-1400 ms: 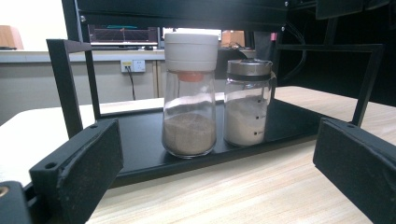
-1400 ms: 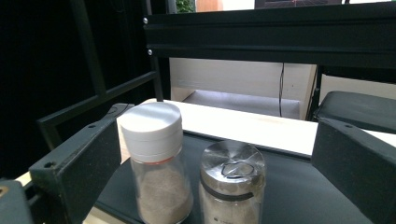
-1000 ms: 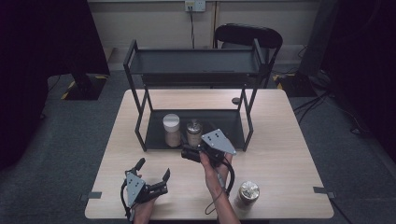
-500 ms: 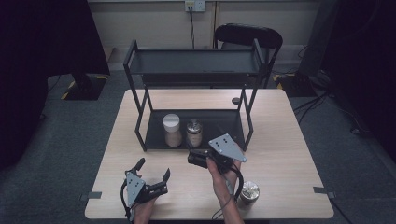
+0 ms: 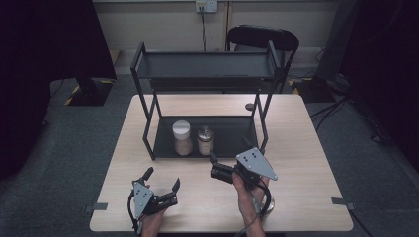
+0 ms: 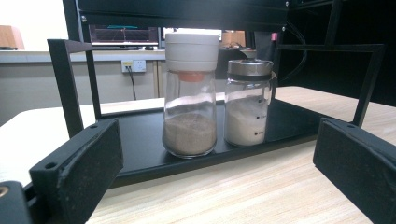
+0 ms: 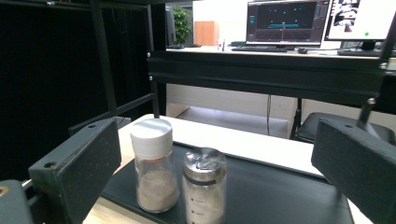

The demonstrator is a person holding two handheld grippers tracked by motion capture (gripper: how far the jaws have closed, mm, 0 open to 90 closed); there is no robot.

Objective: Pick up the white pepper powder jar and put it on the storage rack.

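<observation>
A black two-tier rack stands on the wooden table. Its lower tray holds a white-lidded jar of brown powder and, right beside it, a metal-lidded jar of white powder. My right gripper hovers open just in front of the tray, pointing left toward the jars, with nothing in it. My left gripper rests open near the front edge. The left gripper view shows both jars ahead of its open gripper. In the right gripper view the jars stand beyond the wide-apart jaws.
A third metal-lidded jar stands by the right forearm, mostly hidden by the hand and cable. A small dark round thing lies behind the rack. The rack's top shelf is bare. A black chair stands behind the table.
My right gripper has drawn back from the rack, moving right and toward the person, still open. The left gripper and the jars have stayed put.
</observation>
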